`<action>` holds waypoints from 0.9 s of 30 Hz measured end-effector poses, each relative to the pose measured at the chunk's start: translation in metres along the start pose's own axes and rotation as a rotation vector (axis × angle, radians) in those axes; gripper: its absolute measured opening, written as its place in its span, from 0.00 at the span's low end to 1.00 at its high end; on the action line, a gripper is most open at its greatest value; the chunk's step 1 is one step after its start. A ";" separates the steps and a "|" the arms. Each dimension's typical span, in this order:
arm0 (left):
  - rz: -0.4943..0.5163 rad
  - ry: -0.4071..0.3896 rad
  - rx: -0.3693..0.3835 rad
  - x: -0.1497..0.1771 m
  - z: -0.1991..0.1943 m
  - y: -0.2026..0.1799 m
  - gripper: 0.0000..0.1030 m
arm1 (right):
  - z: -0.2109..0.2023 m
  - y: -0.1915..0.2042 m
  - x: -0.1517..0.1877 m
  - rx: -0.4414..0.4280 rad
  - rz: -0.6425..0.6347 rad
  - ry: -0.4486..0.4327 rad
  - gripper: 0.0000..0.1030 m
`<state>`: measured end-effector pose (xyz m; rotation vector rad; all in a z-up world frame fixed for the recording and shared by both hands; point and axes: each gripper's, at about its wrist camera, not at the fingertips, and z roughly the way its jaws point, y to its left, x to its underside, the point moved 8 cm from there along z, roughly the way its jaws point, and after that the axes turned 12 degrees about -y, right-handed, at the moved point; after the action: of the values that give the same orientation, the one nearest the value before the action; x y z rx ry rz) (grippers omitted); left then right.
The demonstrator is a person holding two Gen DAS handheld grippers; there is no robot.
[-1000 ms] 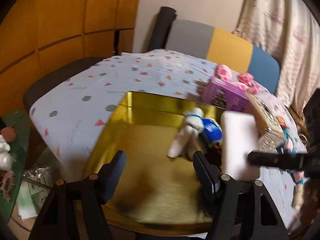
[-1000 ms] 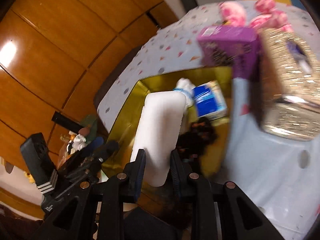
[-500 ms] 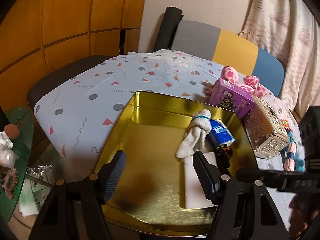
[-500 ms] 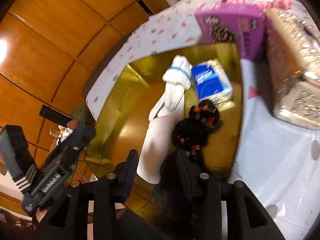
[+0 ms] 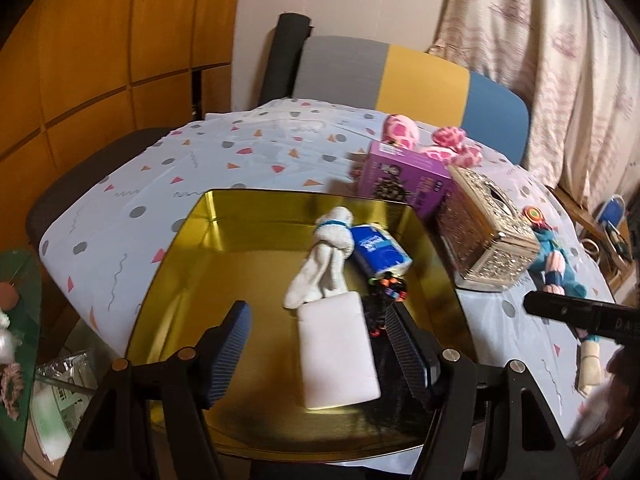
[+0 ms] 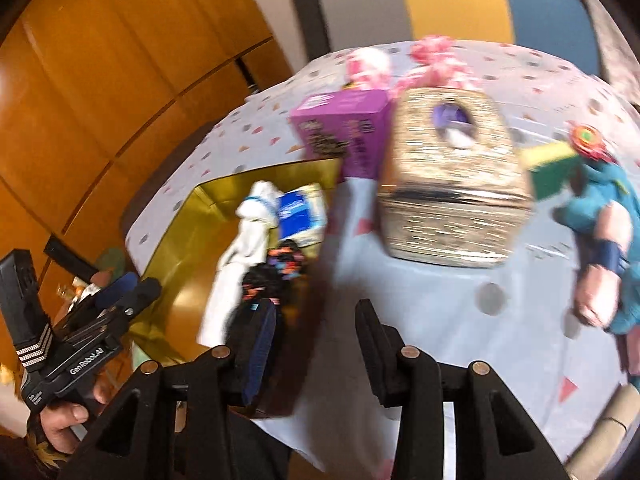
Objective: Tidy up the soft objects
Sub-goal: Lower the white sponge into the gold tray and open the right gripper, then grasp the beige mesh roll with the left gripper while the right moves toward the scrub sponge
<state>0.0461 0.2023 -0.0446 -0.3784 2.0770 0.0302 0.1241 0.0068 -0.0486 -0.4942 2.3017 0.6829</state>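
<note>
A gold tray [image 5: 188,264] on the table holds a white sponge block [image 5: 338,350], a white sock bundle [image 5: 326,256], a blue tissue pack [image 5: 378,250] and a black scrunchie-like item [image 5: 386,290]. My left gripper [image 5: 318,348] is open and empty, hovering over the tray's near side with the sponge between its fingers' line. My right gripper [image 6: 316,344] is open and empty, above the tablecloth to the right of the tray [image 6: 188,236]. A teal doll [image 6: 608,248] and pink plush [image 5: 400,132] lie on the table.
A purple box [image 5: 404,180] and a glittery gold tissue box [image 5: 486,240] stand right of the tray. A green-yellow sponge [image 6: 552,172] sits by the doll. A multicoloured chair back [image 5: 420,76] is behind the table; clutter lies at lower left.
The right gripper carried the white sponge into the tray, opened and let it go, then swung out to the right over the tablecloth. The left gripper stayed open.
</note>
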 end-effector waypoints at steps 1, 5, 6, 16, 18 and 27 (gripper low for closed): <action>0.007 0.002 0.005 0.000 0.000 -0.003 0.68 | -0.005 -0.009 0.001 0.015 0.013 -0.008 0.40; 0.033 0.008 0.031 0.000 0.001 -0.018 0.68 | -0.030 -0.050 0.001 0.086 0.081 -0.044 0.40; 0.044 0.007 0.040 0.000 0.002 -0.023 0.68 | -0.038 -0.061 0.001 0.107 0.098 -0.054 0.40; 0.156 0.019 0.189 -0.006 0.006 -0.090 0.68 | -0.141 -0.168 0.003 0.343 0.289 -0.212 0.40; 0.186 0.026 0.247 -0.005 0.008 -0.112 0.68 | -0.165 -0.187 0.005 0.399 0.330 -0.253 0.40; 0.346 0.128 0.504 0.026 0.019 -0.231 0.68 | -0.244 -0.246 0.029 0.559 0.481 -0.379 0.43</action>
<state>0.1149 -0.0207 -0.0457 0.2928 2.1627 -0.3123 0.1079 -0.3364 0.0037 0.4250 2.1197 0.2800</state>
